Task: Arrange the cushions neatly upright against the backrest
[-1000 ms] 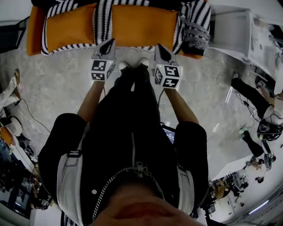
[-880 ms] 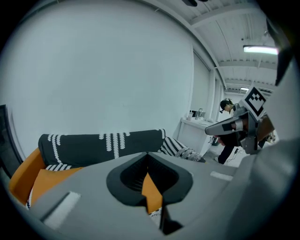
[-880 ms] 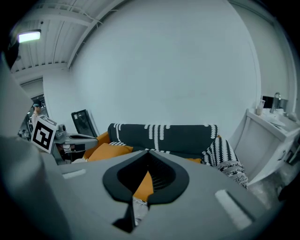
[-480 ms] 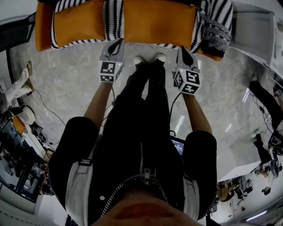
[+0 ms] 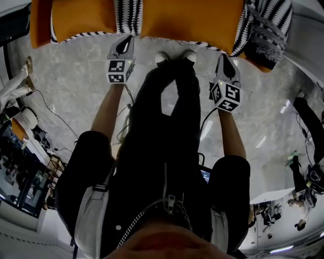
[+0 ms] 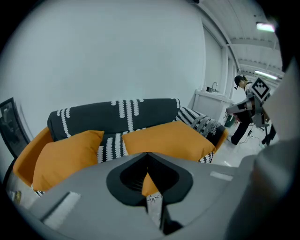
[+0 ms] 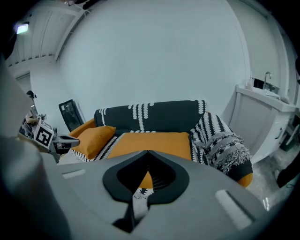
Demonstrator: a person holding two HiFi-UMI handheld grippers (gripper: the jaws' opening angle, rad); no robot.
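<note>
From the person's stance in the head view, the sofa lies at 12 o'clock, across the top of the frame. The left gripper reaches toward 11 o'clock and the right gripper toward 1 o'clock, with the person's white shoe toes between them.

Both grippers are pinched closed with nothing in them. In each gripper view the two jaws meet at their tips, and only the sofa beyond shows through the gap behind.

The large orange cushion lies flat on the seat, not upright against the dark patterned backrest. In the head view it is at 1 o'clock from the left gripper's tips and at 11 o'clock from the right gripper's tips. In both gripper views it is straight ahead at 12 o'clock, beyond the jaws and apart from them.

The small orange cushion rests tilted on the seat near the orange arm. It is at 10 o'clock from the left gripper's tips, and a strip of striped seat separates it from the large cushion.

A fringed striped piece slumps at the sofa's other end, at 1 o'clock from the right gripper's tips. Whether it is a cushion or a throw, I cannot tell. Neither gripper touches any cushion.
</note>
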